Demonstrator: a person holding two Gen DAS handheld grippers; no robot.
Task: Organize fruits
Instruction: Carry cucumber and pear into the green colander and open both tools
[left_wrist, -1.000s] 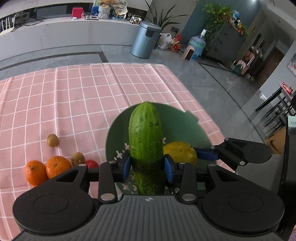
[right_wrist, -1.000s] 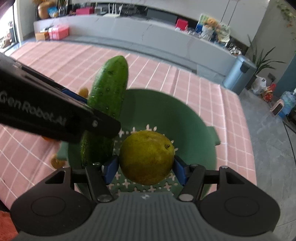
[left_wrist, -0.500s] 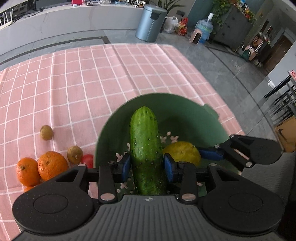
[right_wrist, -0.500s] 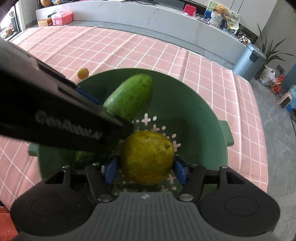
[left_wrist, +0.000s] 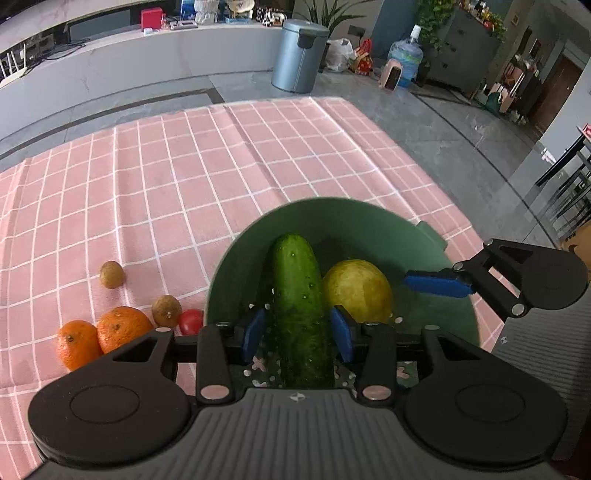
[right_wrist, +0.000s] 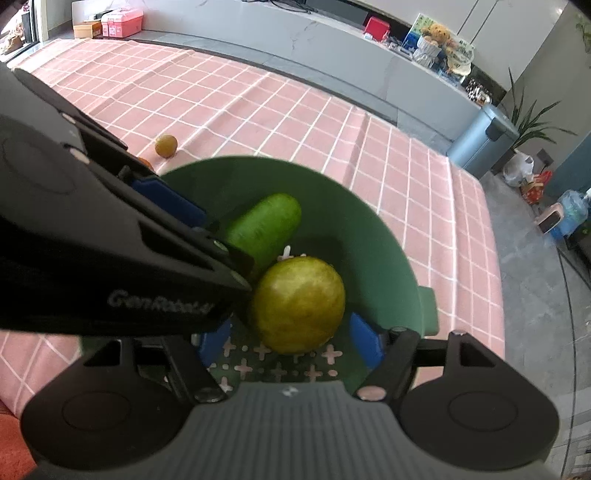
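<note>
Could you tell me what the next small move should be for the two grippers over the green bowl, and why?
Probably lift both grippers straight up out of the green colander bowl. The left gripper and right gripper have their jaws opening, with gaps showing beside the cucumber and the yellow-green pear, which both lie inside the bowl. Oranges wait on the checked cloth.
</note>
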